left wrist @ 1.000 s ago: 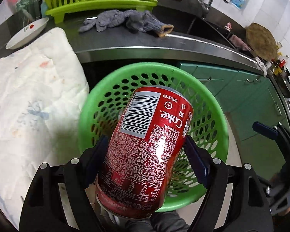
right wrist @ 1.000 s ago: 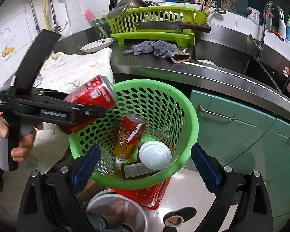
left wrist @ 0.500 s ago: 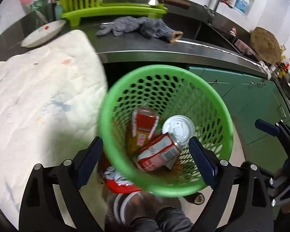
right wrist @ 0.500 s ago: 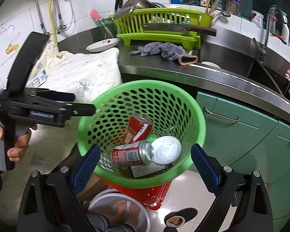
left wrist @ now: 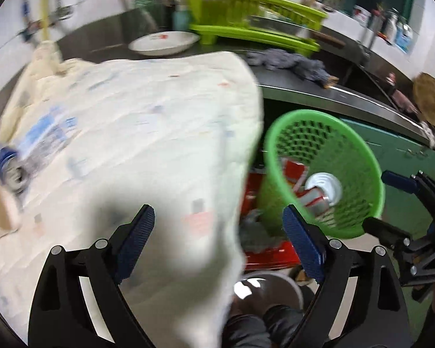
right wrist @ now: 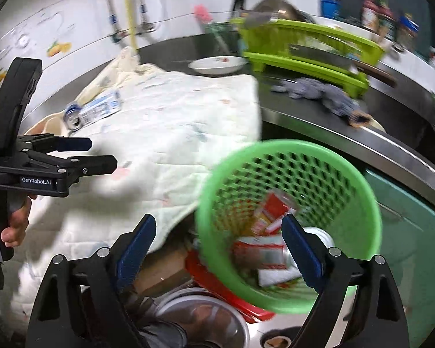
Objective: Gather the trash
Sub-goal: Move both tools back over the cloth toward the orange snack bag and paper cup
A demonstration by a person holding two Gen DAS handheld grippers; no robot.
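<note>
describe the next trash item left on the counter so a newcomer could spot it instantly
Find the white quilted cloth draped over the dark counter. Near its far left edge lies a can on its side: blue-and-white label, silver top showing, the only can outside the green basket.

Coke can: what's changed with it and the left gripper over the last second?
The left gripper let go of the Coke can, which now lies in the green basket. The gripper, open and empty, has swung left over the cloth. The right gripper stayed open.
</note>
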